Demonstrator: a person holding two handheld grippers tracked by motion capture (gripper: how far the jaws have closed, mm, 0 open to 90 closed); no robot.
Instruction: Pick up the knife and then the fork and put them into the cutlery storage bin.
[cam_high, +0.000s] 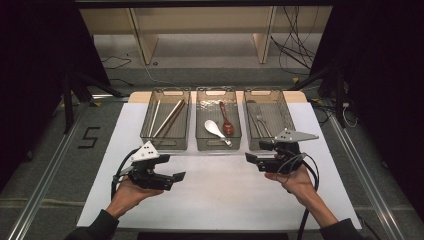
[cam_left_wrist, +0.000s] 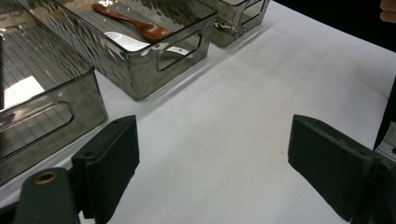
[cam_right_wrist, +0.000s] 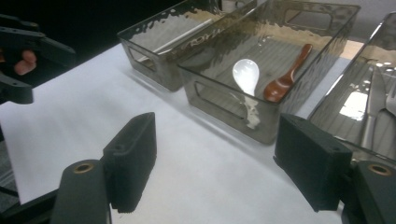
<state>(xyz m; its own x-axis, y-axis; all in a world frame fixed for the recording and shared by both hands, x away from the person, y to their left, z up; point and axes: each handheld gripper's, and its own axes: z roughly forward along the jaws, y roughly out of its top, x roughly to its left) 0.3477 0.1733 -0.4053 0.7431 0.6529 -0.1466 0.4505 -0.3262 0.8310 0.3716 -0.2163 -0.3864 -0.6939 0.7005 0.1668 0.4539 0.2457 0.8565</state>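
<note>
White bench (cam_high: 220, 200) carries three clear bins (cam_high: 218, 125) — two spoons (cam_high: 223, 126) in the middle one; left tool (cam_high: 176, 178) and right tool (cam_high: 251, 152) both gape wide, empty.

The left gripper (cam_high: 176, 176) and right gripper (cam_high: 248, 158) are held low with jaws spread wide, pointed inward toward each other.

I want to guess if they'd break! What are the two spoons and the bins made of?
White spoon: probably glazed ceramic, since it looks glossy, thick and plain white; hard plastic is possible. Brown spoon: likely lacquered wood or plastic, reddish-brown with a shine. Bins, like the middle bin: likely clear smoky plastic; you can see through the rippled, glinting walls.
</note>
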